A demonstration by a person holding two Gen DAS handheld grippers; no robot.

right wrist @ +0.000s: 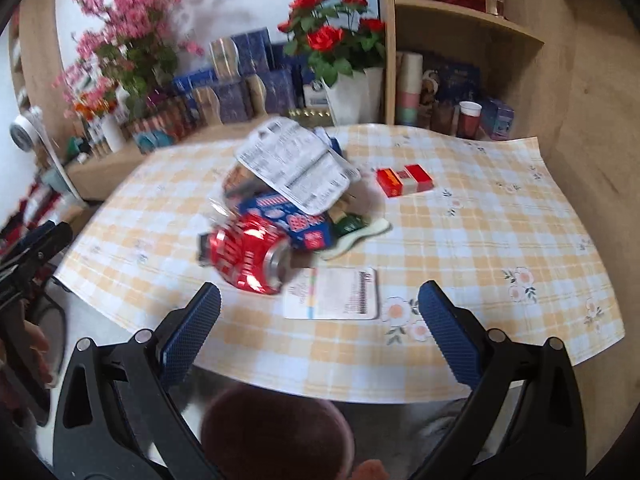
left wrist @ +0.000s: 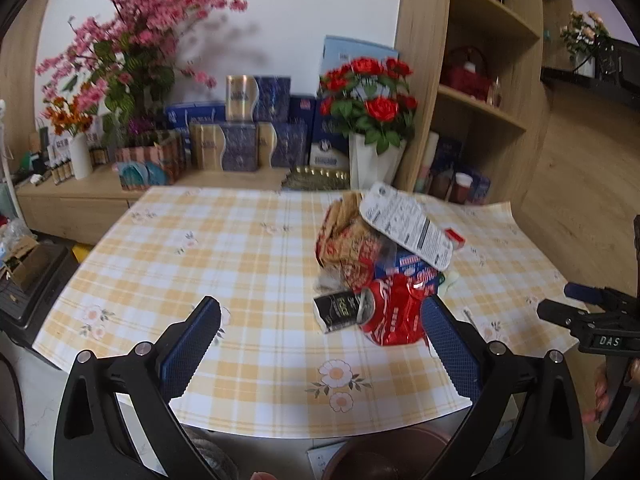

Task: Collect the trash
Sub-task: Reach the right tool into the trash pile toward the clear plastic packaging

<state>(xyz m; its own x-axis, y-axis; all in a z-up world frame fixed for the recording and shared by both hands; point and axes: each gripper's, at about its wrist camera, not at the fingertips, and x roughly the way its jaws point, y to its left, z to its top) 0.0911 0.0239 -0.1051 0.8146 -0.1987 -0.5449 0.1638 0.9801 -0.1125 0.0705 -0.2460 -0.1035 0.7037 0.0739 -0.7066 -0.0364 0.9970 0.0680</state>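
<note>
A heap of trash sits on the yellow checked tablecloth (left wrist: 248, 248): a crushed red can (left wrist: 394, 314) (right wrist: 248, 256), a black packet (left wrist: 338, 310), a white printed wrapper (left wrist: 408, 228) (right wrist: 296, 166), a blue carton (right wrist: 296, 222) and snack bags (left wrist: 344, 232). A red and white box (right wrist: 404, 180) lies apart behind the heap, and a flat white card (right wrist: 332, 294) lies in front of the can. My left gripper (left wrist: 320, 316) is open, just short of the can. My right gripper (right wrist: 320, 302) is open above the card. The right gripper (left wrist: 576, 312) also shows at the edge of the left wrist view.
A brown round bin (right wrist: 276, 432) (left wrist: 384, 456) stands below the table's near edge. Behind the table a low cabinet (left wrist: 80, 196) carries flower pots (left wrist: 372, 152) and blue boxes (left wrist: 240, 136). A wooden shelf unit (left wrist: 480, 80) stands at the right.
</note>
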